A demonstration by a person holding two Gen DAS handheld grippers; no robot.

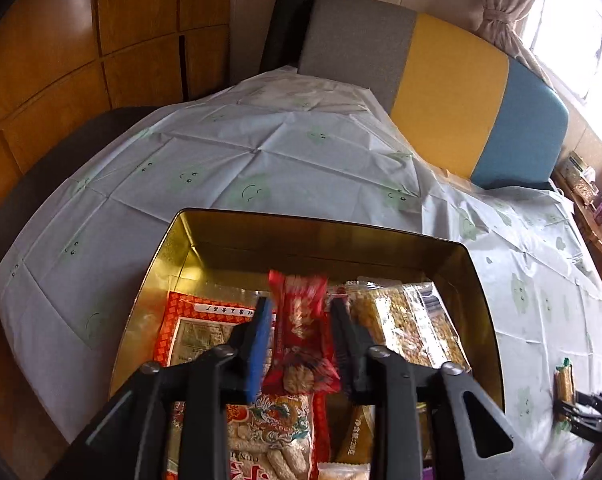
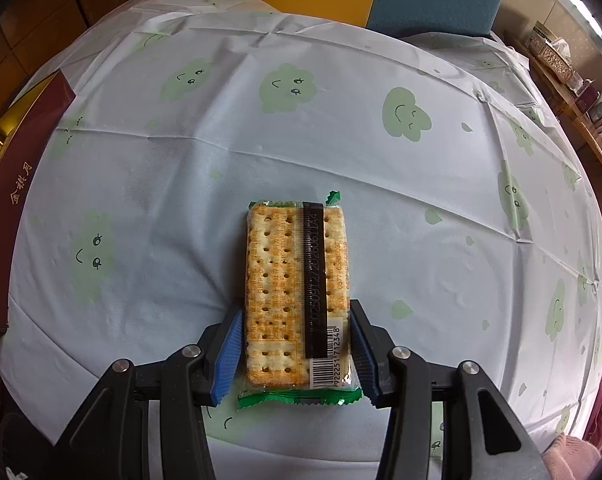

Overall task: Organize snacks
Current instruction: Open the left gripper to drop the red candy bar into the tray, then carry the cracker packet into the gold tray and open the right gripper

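Gripping a red-wrapped snack (image 1: 301, 332) between its two fingers, my left gripper (image 1: 299, 320) is hanging over the gold tin (image 1: 173, 240), which is sitting on the near part of the table (image 1: 221, 160). Inside the tin, an orange-red packet (image 1: 189, 320) is lying toward the left wall, clear packs of yellow puffed bars (image 1: 409, 328) toward the right wall, and a dragon-printed bag (image 1: 273, 440) at the near end, so much of the sorting is looking done. My right gripper (image 1: 581, 408) is showing small near the table's right edge

Moving to the right wrist view, my right gripper (image 2: 297, 344) is straddling a green-edged cracker packet (image 2: 293, 292) lying flat on the tablecloth (image 2: 421, 240); the jaws are partly closed, with their pads right at its long sides, though I cannot tell whether they are pressing yet. I am judging this packet as the piece left to go in; the tin's dark red outer wall (image 2: 17, 208) is standing at the table's left edge
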